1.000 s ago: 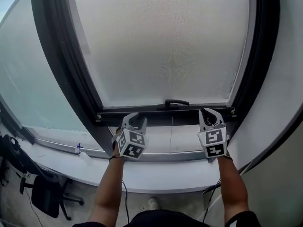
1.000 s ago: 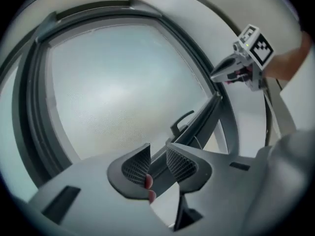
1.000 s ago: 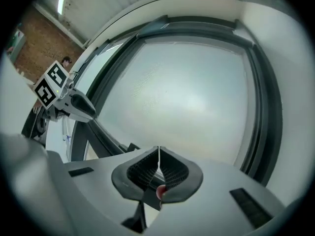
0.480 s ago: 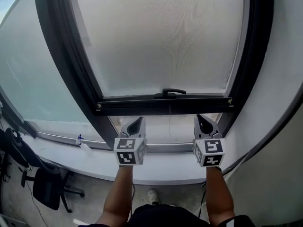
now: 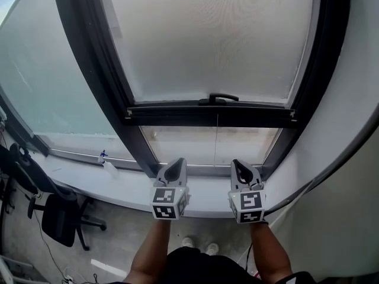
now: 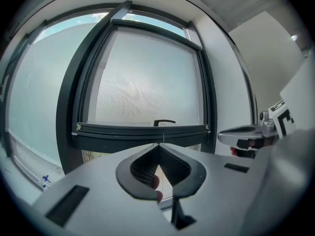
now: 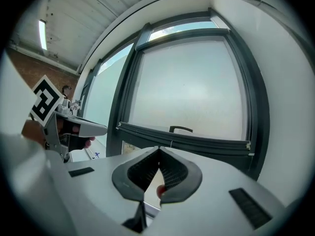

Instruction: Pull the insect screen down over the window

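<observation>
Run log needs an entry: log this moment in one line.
insect screen: mostly down, gap left under its bottom bar | left gripper: shut, empty, clear of bar | right gripper: shut, empty, clear of bar

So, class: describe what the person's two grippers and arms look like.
Both the left gripper and right gripper are pale grey with pointed jaws lined by dark ribbed pads. Each carries a white cube with black square markers. The forearms are bare.

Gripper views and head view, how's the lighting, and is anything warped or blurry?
Head view: soft daylight comes through the insect screen, the dark window frame bows from the lens, nothing blurred. Left gripper view: heavy fisheye, black corners, screen bright. Right gripper view: same fisheye, a ceiling light strip glows, no harsh glare.
</observation>
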`<state>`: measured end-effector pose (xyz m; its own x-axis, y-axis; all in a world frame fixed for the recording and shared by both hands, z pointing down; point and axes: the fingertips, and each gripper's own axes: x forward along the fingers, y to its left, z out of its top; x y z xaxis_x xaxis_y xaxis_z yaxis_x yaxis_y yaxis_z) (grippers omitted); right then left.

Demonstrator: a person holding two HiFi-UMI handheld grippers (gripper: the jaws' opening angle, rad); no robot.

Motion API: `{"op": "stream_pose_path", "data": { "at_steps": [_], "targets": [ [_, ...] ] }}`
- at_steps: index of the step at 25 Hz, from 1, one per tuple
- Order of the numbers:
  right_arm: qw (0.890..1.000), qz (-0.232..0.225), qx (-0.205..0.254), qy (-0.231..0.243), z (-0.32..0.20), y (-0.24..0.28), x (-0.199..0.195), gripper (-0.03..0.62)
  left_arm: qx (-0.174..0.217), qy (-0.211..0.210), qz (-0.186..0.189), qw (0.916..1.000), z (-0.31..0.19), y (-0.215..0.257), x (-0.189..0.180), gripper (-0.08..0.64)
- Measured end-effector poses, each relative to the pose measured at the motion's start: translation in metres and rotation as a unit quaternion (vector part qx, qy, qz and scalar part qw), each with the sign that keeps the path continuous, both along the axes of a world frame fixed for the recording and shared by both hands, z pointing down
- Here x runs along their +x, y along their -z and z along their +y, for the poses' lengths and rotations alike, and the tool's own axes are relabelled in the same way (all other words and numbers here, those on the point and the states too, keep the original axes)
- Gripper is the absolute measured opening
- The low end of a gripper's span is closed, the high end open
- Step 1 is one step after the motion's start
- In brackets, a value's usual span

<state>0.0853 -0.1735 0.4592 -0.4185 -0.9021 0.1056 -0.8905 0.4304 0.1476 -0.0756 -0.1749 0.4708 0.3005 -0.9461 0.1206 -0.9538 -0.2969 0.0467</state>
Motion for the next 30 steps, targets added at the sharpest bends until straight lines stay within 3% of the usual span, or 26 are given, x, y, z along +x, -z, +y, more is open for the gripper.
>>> {"op": "stream_pose_path", "data": {
  "at_steps": [15, 30],
  "targets": [
    [0.999, 0.012, 0.001, -0.036, 0.081, -0.026, -0.020, 0.005, 0.008, -0.032, 0.019, 0.9993, 0.075, -0.017, -0.013, 0.003],
    [0.998, 0.012, 0.017, -0.062, 0.165, -0.031, -0.029, 0.005, 0.006, -0.045, -0.013, 0.9989, 0.156, -0.034, -0.020, 0.003]
  ]
}}
